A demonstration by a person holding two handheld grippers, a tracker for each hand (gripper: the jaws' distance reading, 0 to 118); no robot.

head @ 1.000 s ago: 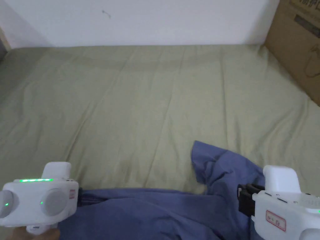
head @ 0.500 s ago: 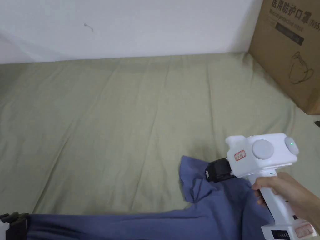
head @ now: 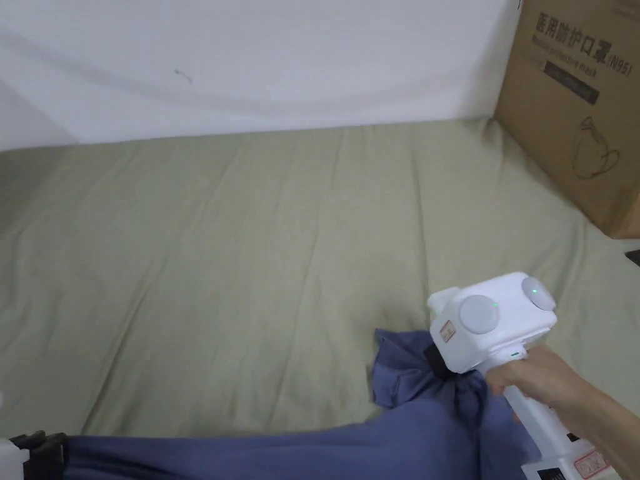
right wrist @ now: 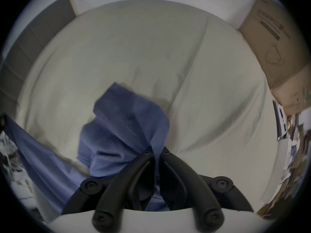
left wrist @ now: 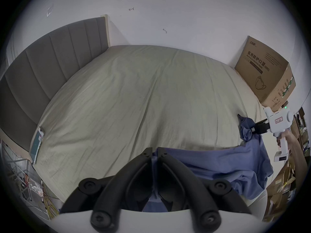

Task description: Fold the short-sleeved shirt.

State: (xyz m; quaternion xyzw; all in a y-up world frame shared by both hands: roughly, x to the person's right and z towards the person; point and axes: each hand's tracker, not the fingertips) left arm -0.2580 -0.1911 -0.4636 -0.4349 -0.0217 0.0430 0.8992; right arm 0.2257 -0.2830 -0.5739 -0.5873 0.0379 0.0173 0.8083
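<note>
A blue short-sleeved shirt (head: 300,450) stretches along the near edge of the bed, its top edge pulled taut between both grippers. My left gripper (left wrist: 154,151) is shut on the shirt's left end (left wrist: 193,159), at the bottom left corner in the head view (head: 37,447). My right gripper (right wrist: 155,150) is shut on bunched cloth near a sleeve (right wrist: 124,119); in the head view it (head: 437,362) is held by a hand above the shirt's right part, with the sleeve (head: 400,369) drooping beside it.
The olive bed sheet (head: 281,250) lies wrinkled and wide beyond the shirt. A large cardboard box (head: 581,106) stands at the far right against the white wall. A grey headboard (left wrist: 42,65) lines the left side, with a flat tablet-like item (left wrist: 37,142) near it.
The head camera tilted up and shifted. My right gripper has risen and moved forward and left, closing on the cloth by the sleeve and lifting it. The left gripper has dropped to the frame's bottom left corner.
</note>
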